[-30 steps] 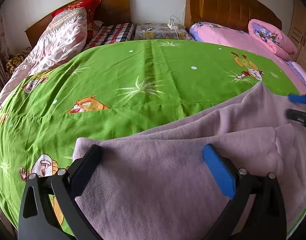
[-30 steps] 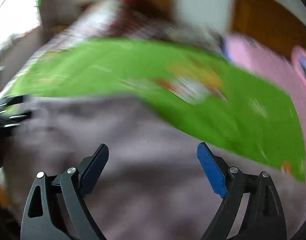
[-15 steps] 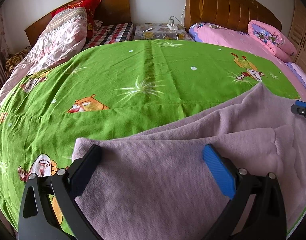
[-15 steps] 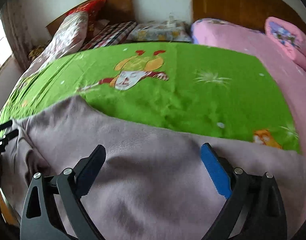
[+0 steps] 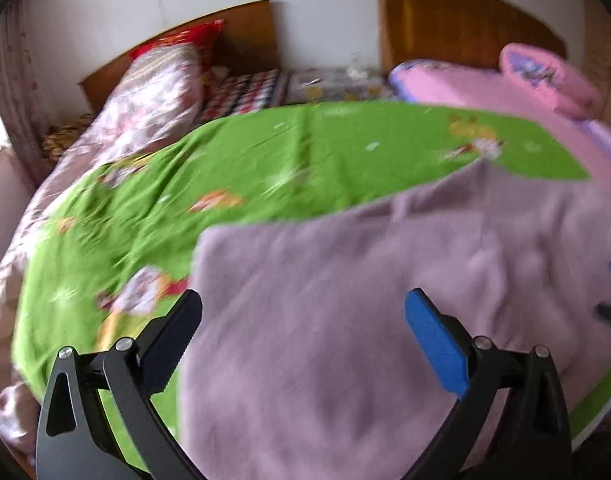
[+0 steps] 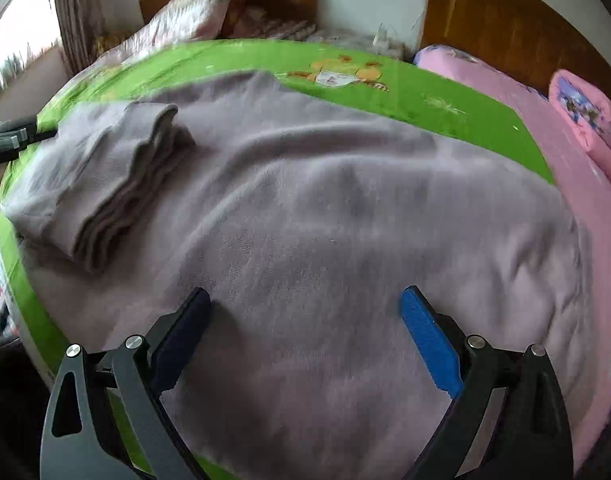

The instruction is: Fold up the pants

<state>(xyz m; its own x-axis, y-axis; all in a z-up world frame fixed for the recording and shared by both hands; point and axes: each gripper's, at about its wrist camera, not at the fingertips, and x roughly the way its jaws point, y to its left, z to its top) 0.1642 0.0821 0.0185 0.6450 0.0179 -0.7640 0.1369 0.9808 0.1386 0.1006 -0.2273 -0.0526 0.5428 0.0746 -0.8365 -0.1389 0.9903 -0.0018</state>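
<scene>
Pulled back and raised since a second ago: left gripper (image 5: 303, 320) above the mauve pants (image 5: 345, 320), jaws spread wide, gripping nothing. Right gripper (image 6: 305, 316) likewise agape over pants (image 6: 325, 208) lying across the green sheet (image 6: 445, 100), folded end ahead-left.

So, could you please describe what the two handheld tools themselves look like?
Both look alike: the left tool and right tool each have a black, cut-out frame with silver rivets, one dark finger and one bright blue finger with a ridged edge. No cables or sleeves are visible.
</scene>
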